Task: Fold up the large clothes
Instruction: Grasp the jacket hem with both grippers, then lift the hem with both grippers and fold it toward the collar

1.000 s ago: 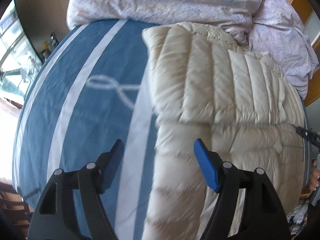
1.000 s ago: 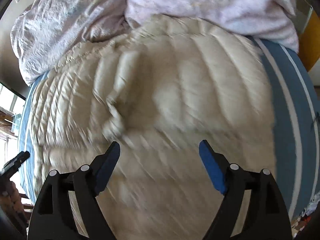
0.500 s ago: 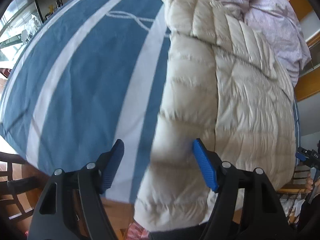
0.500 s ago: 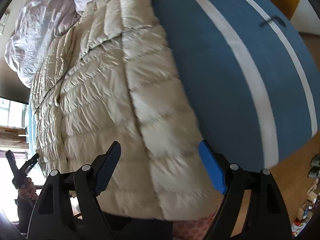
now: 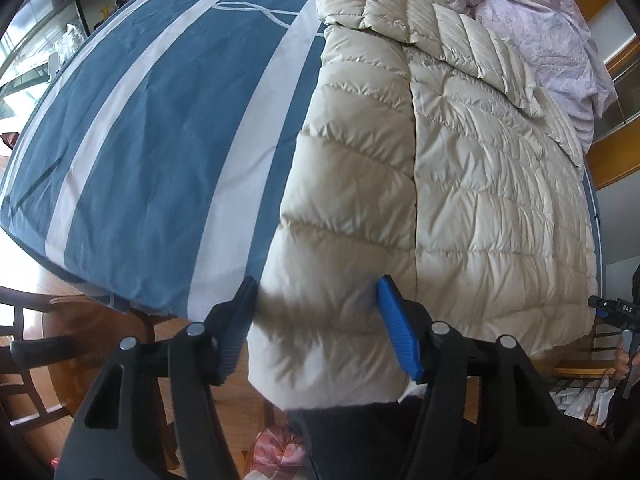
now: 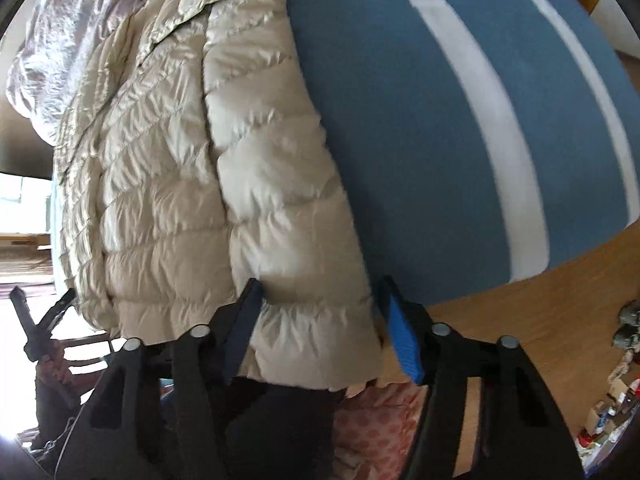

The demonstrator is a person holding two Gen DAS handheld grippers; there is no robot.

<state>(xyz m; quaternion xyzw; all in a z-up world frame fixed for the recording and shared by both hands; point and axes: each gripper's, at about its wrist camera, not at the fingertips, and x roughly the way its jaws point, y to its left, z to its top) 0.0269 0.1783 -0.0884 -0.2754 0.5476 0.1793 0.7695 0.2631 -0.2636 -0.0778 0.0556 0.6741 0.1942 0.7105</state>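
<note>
A cream quilted down jacket [image 5: 460, 168] lies flat on a bed with a blue sheet with white stripes [image 5: 160, 120]. Its hem hangs over the near bed edge. My left gripper [image 5: 320, 324] is open, its fingers either side of the jacket's left hem corner. In the right wrist view the jacket [image 6: 192, 184] fills the left half, and my right gripper [image 6: 320, 324] is open around the right hem corner. Neither gripper has closed on the cloth.
A crumpled lilac duvet [image 5: 552, 28] is heaped at the head of the bed. Wooden floor [image 6: 520, 320] and a dark chair [image 5: 36, 360] lie below the bed edge. Clutter sits on the floor at right [image 6: 616, 400]. The blue sheet [image 6: 440, 120] shows beside the jacket.
Both grippers have pulled back from over the jacket's body toward the near bed edge and lowered to the hem corners. The jaws stay open.
</note>
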